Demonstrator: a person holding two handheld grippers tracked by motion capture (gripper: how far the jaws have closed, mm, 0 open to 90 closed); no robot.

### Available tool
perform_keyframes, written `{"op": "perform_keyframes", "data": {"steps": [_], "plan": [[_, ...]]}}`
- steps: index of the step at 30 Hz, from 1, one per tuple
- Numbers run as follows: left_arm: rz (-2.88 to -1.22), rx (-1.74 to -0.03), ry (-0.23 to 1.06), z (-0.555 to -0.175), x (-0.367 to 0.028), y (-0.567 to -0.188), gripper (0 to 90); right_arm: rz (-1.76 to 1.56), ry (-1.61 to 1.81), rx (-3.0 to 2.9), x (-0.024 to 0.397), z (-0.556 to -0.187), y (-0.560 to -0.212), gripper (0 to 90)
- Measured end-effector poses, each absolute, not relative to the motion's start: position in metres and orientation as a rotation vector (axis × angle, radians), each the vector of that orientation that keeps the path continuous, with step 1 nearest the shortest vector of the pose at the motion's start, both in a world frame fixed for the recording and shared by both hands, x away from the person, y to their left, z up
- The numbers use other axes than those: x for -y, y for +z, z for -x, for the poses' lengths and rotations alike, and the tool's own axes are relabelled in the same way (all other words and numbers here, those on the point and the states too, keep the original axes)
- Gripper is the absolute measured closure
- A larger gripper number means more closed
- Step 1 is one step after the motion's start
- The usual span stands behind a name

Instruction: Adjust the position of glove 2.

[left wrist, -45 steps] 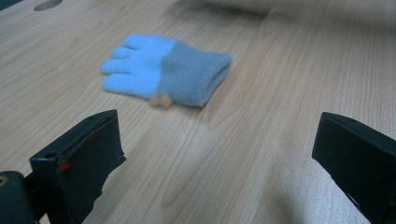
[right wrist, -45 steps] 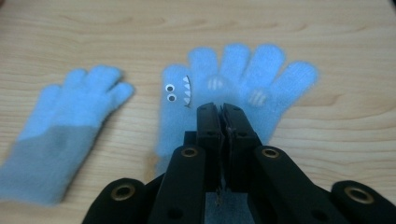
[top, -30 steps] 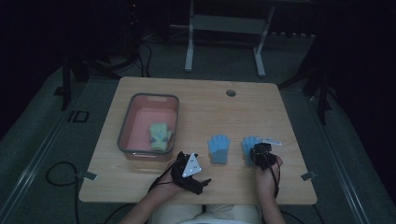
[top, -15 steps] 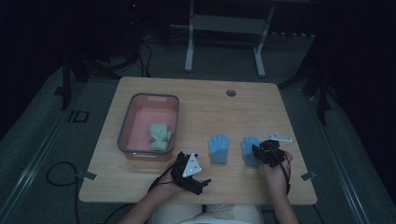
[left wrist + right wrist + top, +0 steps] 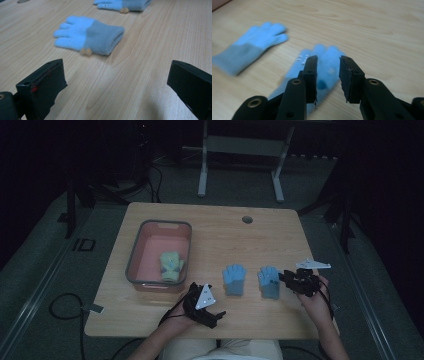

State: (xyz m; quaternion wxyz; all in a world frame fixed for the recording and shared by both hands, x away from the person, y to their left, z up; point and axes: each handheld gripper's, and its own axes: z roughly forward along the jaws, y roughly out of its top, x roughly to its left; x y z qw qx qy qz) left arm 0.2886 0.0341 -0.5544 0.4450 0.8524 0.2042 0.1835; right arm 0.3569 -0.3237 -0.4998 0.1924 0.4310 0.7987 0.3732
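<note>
The right blue glove point(image 5: 270, 281) lies flat on the table point(image 5: 215, 227), in the lower right part of the high view, just beside the right gripper point(image 5: 287, 278). In the right gripper view this glove point(image 5: 325, 67) is directly behind the two black jaws. The jaws have just been opening; now they stand apart with a narrow gap, and nothing is pressed between them. I judge the glove to be light, soft and limp knit, so it will fold and hang when lifted. A good place to take hold is the grey cuff or the middle of the palm, with one jaw slid under the fabric.

A second blue glove point(image 5: 234, 279) lies near it toward the centre, apart from the first. The left gripper point(image 5: 216, 316) rests at the lower middle of the high view, and in its own view its jaws are wide open and empty, with that glove point(image 5: 90, 36) ahead of them.

At the left, a tray point(image 5: 135, 251) holds a green glove point(image 5: 171, 265).

The right gripper view is blurred, so the small white marks and the dark spot on the glove are hard to make out. The room around the table is dark.
</note>
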Motion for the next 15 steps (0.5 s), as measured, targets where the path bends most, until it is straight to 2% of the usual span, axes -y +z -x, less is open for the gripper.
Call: {"op": "perform_keyframes", "data": {"steps": [8,15], "plan": [[-2.108,-0.510,0.453,-0.289,-0.034,-0.555,1.5,-1.090,1.016,-2.367,0.316,-0.363,-0.514,70.3],[-2.111,-0.510,0.453,-0.289,-0.035,-0.554,1.5,-1.148,1.032,-2.390,0.315,-0.369,-0.533,71.7]]}}
